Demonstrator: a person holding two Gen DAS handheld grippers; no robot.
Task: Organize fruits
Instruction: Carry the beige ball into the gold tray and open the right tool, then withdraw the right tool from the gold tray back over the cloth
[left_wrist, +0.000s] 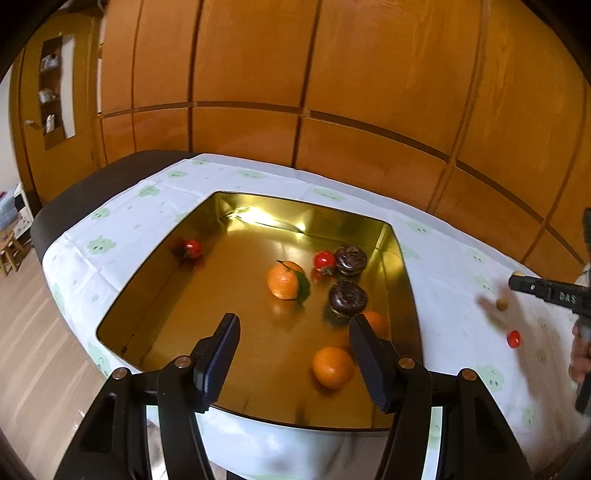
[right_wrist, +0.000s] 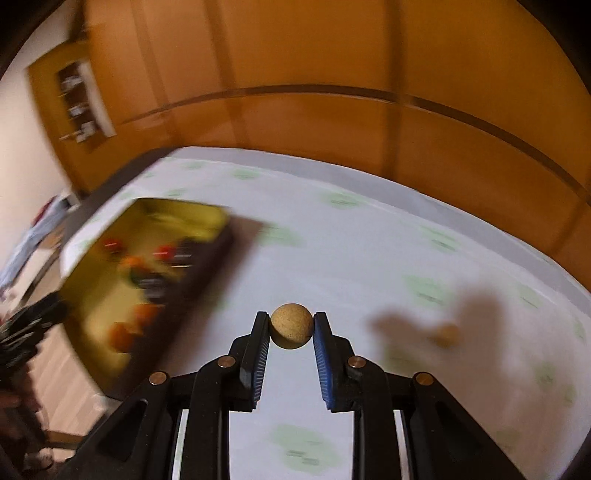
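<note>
My right gripper (right_wrist: 291, 331) is clamped on a small tan round fruit (right_wrist: 291, 330), pinched at the fingertips and clear of the cloth. Its shadow falls on the tablecloth (right_wrist: 369, 258) at 3 o'clock from the tips, with a second tan fruit (right_wrist: 446, 334) lying there, blurred. The gold tray (right_wrist: 218, 216) sits at 9–10 o'clock of this gripper, smeared by blur.

My left gripper (left_wrist: 293, 326) hangs partly open, nothing between the pads, over the near half of the gold tray (left_wrist: 404, 266). Inside the tray:
- orange (left_wrist: 332, 367) just right of centre, near the right finger
- second orange (left_wrist: 376, 322) partly hidden behind that finger
- leafy mandarin (left_wrist: 283, 280) at 12 o'clock
- two dark brown fruits (left_wrist: 347, 299), one behind the other, at 1 o'clock
- red fruit (left_wrist: 324, 259) touching the far dark one; another red fruit (left_wrist: 192, 249) at 10 o'clock by the left wall

On the cloth right of the tray, at 3 o'clock: a loose red fruit (left_wrist: 513, 339).
</note>
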